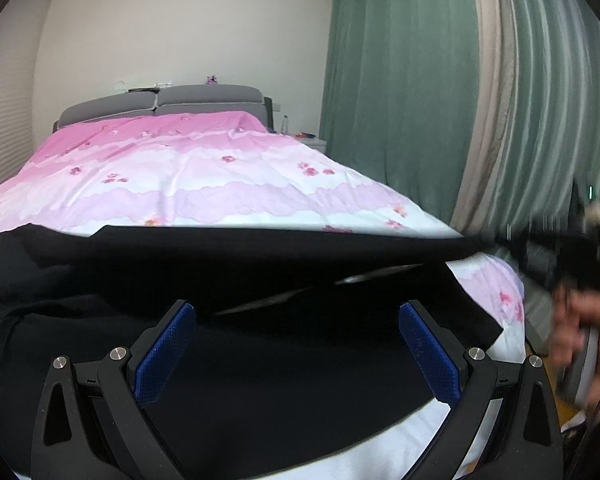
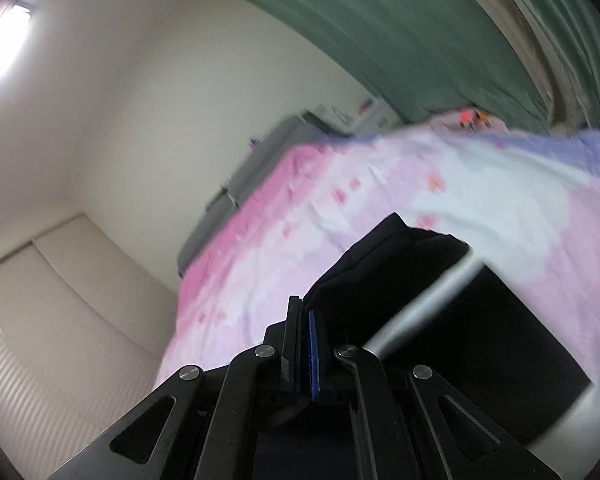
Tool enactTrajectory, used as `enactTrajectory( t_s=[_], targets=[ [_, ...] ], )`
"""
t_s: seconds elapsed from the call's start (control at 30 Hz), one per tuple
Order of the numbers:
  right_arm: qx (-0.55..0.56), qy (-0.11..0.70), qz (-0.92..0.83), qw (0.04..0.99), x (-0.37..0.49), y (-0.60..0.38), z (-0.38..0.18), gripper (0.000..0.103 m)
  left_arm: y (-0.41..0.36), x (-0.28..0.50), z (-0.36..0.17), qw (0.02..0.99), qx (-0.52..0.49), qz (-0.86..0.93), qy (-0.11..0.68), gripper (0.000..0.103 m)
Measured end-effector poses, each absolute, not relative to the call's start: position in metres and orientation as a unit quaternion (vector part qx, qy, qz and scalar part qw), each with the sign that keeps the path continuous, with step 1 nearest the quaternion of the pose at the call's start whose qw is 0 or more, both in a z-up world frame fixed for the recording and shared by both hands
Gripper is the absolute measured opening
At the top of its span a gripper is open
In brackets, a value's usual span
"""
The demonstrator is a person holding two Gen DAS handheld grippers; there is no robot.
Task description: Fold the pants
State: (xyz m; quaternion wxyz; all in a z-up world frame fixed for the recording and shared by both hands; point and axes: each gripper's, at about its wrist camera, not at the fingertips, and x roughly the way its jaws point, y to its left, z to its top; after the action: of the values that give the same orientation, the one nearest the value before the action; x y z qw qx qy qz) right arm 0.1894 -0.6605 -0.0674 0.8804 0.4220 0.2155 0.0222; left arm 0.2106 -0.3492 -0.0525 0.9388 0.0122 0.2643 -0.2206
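Nearest to us in the left wrist view, our left tongs (image 1: pixel 296 344) stand spread wide, the two blue pads (image 1: pixel 164 354) well apart and nothing between them, hovering just above the black pants (image 1: pixel 228 272). The pants lie flat across the foot of the bed (image 1: pixel 204 168), on its pink and white flowered cover, with one edge running straight across the view from left to right.

At the right edge of that view, blurred, we see our right hand (image 1: pixel 580 328) and the dark body of the other tool, with the far corner of the pants stretched toward it.

In the right wrist view, our right tongs (image 2: pixel 306 320) are drawn close together, pads nearly meeting; a fold of the black pants (image 2: pixel 400 264) bunches right at the tips, and the cloth appears pinched there, though the blur keeps us from seeing the contact clearly. A pale stripe (image 2: pixel 424 304) crosses the dark fabric.

Farther back sits the grey headboard (image 1: pixel 160 104), and beyond the bed's right side hang green curtains (image 1: pixel 400 80) against a white wall (image 1: pixel 180 20).
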Motion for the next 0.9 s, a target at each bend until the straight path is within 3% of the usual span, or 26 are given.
enactTrajectory(
  t_s=[0.13, 0.3, 0.73, 0.87, 0.9],
  targets=[
    [0.464, 0.276, -0.014, 0.842, 0.151, -0.679, -0.145, 0.004, -0.365, 0.207, -0.07, 0.934, 0.032, -0.228, 0.273, 0.103],
    [0.496, 0.297, -0.039, 0.815, 0.133, -0.686, -0.189, 0.004, -0.384, 0.201, -0.096, 0.931, 0.05, -0.233, 0.277, 0.103],
    [0.477, 0.289, -0.068, 0.827, 0.112, -0.69, -0.203, 0.004, -0.377, 0.21, -0.129, 0.942, 0.034, -0.184, 0.277, 0.103],
    [0.43, 0.281, -0.093, 0.853, 0.105, -0.67, -0.184, 0.008, -0.351, 0.223, -0.14, 0.938, -0.01, -0.165, 0.304, 0.103],
    [0.422, 0.277, -0.096, 0.858, 0.104, -0.665, -0.179, 0.013, -0.346, 0.225, -0.142, 0.937, -0.018, -0.164, 0.307, 0.103]
  ],
)
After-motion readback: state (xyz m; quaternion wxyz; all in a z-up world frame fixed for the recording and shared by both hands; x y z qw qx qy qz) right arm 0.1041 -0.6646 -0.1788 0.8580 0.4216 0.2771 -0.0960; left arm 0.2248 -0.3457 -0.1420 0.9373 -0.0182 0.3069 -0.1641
